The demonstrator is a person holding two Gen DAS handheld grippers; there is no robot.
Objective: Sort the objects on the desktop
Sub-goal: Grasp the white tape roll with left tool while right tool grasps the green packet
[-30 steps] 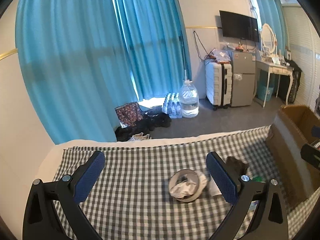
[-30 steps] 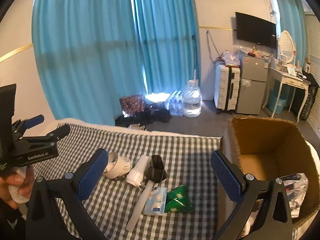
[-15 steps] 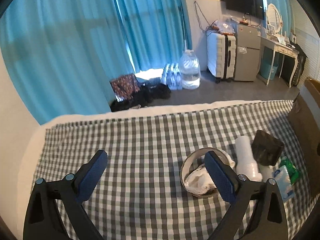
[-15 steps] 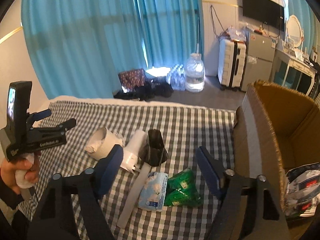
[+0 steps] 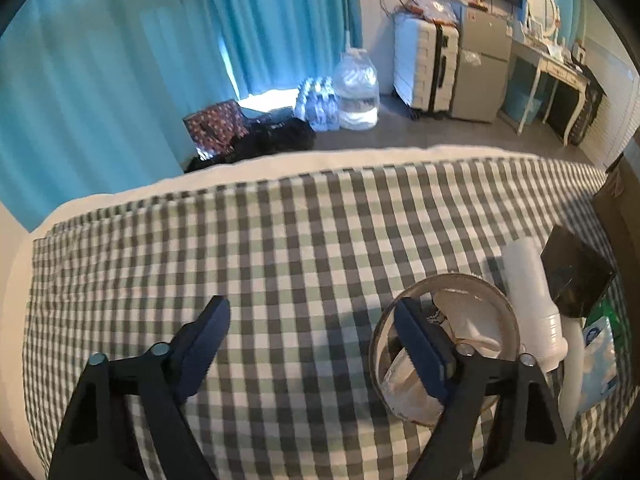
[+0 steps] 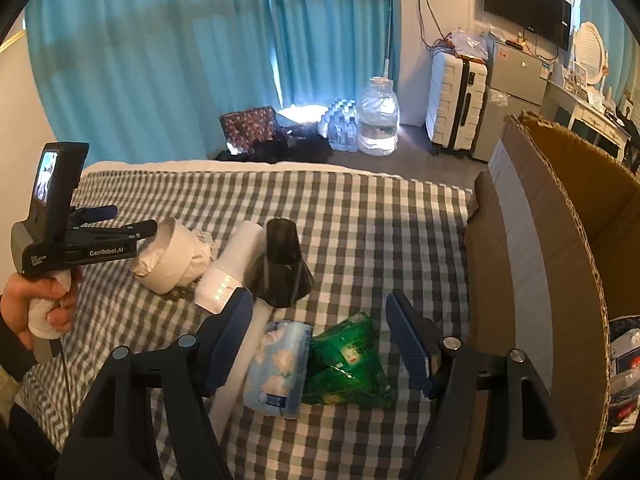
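A paper cup stuffed with crumpled tissue (image 5: 460, 344) (image 6: 176, 260) lies on its side on the checked cloth. My left gripper (image 5: 312, 316) is open, its right finger at the cup's rim; it also shows in the right wrist view (image 6: 132, 226). Beside the cup lie a white cup stack (image 6: 232, 268) (image 5: 532, 292), a black cup (image 6: 284, 264) (image 5: 576, 276), a white tube (image 6: 240, 360), a blue tissue pack (image 6: 280, 364) and a green packet (image 6: 352, 360). My right gripper (image 6: 320, 316) is open, low over the tissue pack and green packet.
A tall cardboard box (image 6: 560, 280) stands at the right with printed bags (image 6: 624, 372) inside. The checked cloth (image 5: 280, 240) ends at the bed's far edge. Beyond are blue curtains, a water jug (image 6: 378, 120) and a suitcase (image 6: 456, 104).
Both grippers tilted down and moved closer to the cloth. The left gripper closed in on the stuffed cup. The right gripper came down over the packets and narrowed a little.
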